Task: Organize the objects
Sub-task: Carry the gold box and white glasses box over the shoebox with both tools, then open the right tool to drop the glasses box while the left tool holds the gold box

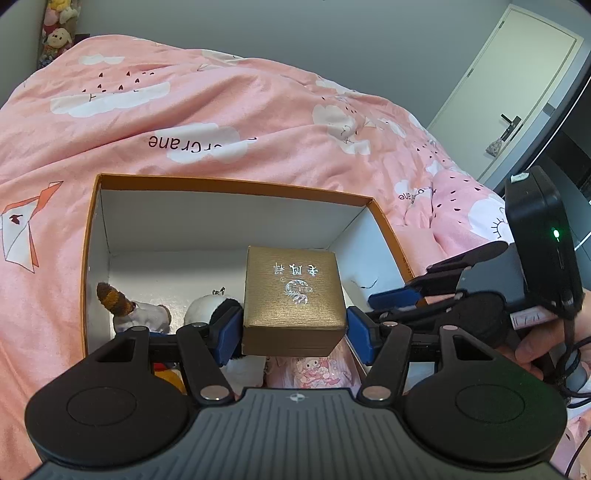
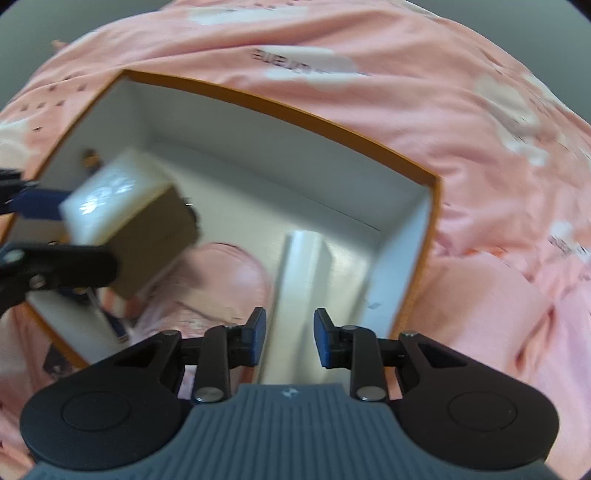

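Note:
My left gripper is shut on a small gold gift box with silver characters on its lid, and holds it above the open orange-rimmed cardboard box. The gold box also shows in the right wrist view, blurred, with the orange box below it. Inside lie a plush with a striped tail, a black-and-white plush and a pink item. My right gripper is open and empty, over the orange box's right side above a white flat item.
The orange box sits on a bed with a pink cloud-print duvet. A white door stands at the right. Stuffed toys are stacked at the far left corner. The right hand and its gripper show beside the box.

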`<state>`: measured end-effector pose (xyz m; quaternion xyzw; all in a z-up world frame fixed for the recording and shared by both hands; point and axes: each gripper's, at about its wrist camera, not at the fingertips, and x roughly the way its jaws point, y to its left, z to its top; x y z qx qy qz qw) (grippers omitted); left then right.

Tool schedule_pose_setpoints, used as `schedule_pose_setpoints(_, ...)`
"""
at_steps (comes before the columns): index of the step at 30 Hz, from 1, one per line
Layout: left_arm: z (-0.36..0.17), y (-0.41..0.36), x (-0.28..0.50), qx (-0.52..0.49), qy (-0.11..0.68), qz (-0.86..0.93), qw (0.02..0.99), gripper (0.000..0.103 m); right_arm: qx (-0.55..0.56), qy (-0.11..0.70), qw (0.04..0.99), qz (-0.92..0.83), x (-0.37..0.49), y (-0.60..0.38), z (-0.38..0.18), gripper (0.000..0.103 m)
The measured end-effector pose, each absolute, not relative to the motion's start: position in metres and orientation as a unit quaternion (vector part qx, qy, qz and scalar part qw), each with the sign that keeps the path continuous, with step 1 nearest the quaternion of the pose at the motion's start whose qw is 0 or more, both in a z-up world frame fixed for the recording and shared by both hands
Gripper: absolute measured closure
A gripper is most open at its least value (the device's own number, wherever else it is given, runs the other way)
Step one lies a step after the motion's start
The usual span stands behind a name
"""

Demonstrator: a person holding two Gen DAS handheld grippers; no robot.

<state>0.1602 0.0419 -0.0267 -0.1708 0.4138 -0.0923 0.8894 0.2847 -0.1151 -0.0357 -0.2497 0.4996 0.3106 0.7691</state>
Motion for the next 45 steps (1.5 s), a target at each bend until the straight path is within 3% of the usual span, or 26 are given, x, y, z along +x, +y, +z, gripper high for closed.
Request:
schedule_pose_setpoints(4,-0.026,0.041,0.161,-0.166,0.414,-0.089,0.89,0.033,-0.262,0.495,0.753,0.346,0.278,-0.105,-0.043,0.094)
schedule_pose_setpoints(12,-0.025,0.042,0.165,-0.164,0.413,-0.09,0.891,0.033,-0.269,0.519,0.745,0.323,0.29,-0.109,-0.056,0.103)
schedule_pose_setpoints(36,-0.03,0.029,0.18,-0.17,0.431,-0.12,0.878,0.033,-0.444,0.47,0.709,0.281,0.294,-0.111,-0.064,0.103)
schedule_pose_setpoints(45,-0.03,0.022,0.205,-0.153,0.44,-0.129,0.876,0.033,-0.405,0.474,0.714,0.318,0.29,-0.122,-0.056,0.102)
